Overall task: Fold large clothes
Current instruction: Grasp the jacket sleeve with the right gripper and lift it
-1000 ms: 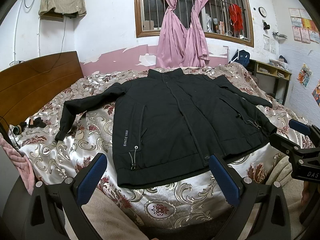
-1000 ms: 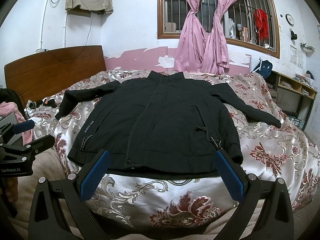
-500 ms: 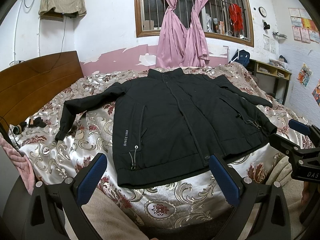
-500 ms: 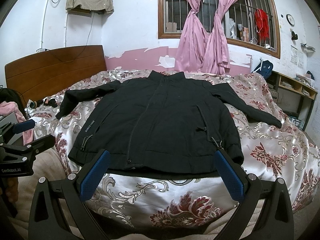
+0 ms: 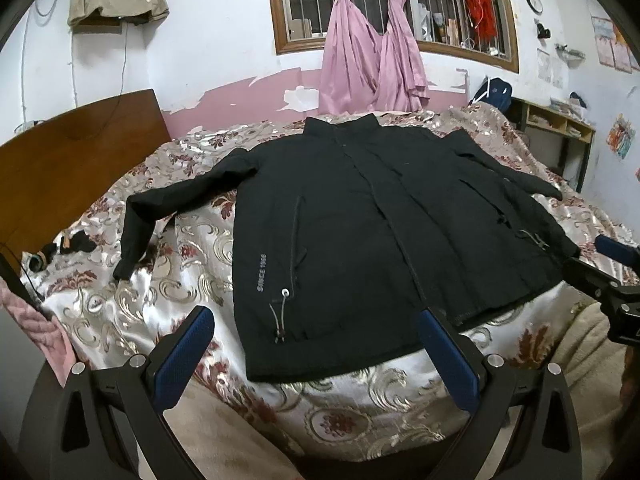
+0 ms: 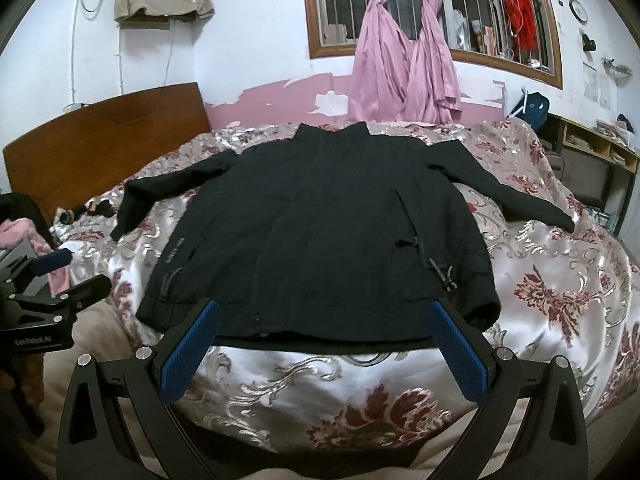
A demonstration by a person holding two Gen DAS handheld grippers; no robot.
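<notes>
A large black jacket (image 5: 380, 216) lies flat, front up, on the bed, collar far, hem near, both sleeves spread out. It also shows in the right wrist view (image 6: 328, 236). My left gripper (image 5: 316, 344) is open and empty, held just short of the hem's left part. My right gripper (image 6: 324, 336) is open and empty, just short of the hem's right part. Each gripper shows at the edge of the other's view: the right one (image 5: 608, 276) and the left one (image 6: 52, 280).
The bed has a shiny floral cover (image 6: 560, 292) and a wooden headboard (image 5: 60, 164) at the left. Small dark items (image 5: 64, 244) lie near the left sleeve's cuff. A pink cloth (image 5: 36, 332) hangs at the left. A shelf desk (image 6: 596, 152) stands at the right.
Both grippers have moved slightly forward toward the jacket's hem. The jacket has not moved.
</notes>
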